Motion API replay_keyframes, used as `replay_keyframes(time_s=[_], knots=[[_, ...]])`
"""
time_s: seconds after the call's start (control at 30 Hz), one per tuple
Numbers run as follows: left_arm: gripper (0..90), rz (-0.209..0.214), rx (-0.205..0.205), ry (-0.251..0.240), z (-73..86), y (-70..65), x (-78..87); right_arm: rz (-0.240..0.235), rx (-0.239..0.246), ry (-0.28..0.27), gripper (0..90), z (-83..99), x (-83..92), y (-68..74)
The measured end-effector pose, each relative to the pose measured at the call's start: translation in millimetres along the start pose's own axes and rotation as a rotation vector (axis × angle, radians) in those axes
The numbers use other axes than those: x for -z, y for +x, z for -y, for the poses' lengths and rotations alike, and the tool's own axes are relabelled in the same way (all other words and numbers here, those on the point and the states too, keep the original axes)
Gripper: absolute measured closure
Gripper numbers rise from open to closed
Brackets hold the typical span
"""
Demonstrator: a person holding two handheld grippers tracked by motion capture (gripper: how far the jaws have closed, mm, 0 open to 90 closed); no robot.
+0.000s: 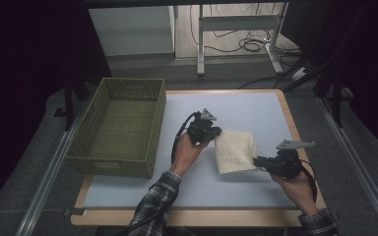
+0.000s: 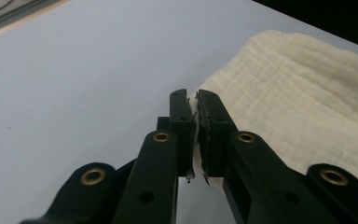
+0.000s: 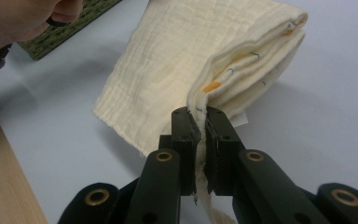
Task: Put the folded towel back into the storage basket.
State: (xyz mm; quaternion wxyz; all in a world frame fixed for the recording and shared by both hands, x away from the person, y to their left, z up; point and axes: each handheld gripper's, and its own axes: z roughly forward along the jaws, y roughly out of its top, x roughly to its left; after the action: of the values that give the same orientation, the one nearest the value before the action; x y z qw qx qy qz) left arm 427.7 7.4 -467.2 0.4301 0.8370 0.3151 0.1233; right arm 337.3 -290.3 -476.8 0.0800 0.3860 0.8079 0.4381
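Observation:
A folded cream cloth (image 1: 235, 150) hangs a little above the white tabletop (image 1: 246, 110), stretched between both grippers. My left gripper (image 1: 215, 132) is shut on the cloth's left upper corner; in the left gripper view the cloth (image 2: 307, 107) runs off to the right from the pinched edge, with the left gripper (image 2: 196, 99) clamped on it. My right gripper (image 1: 257, 161) is shut on the lower right corner. In the right gripper view the cloth (image 3: 182, 56) shows several folded layers with orange marks, and the right gripper (image 3: 198, 112) pinches one edge.
An olive woven basket (image 1: 86, 142) stands at the table's left side, open and with nothing in it. The wooden table edge (image 1: 187, 216) runs along the front. Behind the table are a white cabinet (image 1: 130, 29), desk legs and cables on the floor.

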Motion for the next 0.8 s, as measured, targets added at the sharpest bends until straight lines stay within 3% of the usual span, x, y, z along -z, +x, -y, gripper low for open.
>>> replay_keyframes(time_s=[0.8], knots=[[85.2,-0.163,-0.051,-0.007,-16.7,23.5,70.2,-0.044,0.109,-0.028,83.2,-52.3,-31.7,37.6]])
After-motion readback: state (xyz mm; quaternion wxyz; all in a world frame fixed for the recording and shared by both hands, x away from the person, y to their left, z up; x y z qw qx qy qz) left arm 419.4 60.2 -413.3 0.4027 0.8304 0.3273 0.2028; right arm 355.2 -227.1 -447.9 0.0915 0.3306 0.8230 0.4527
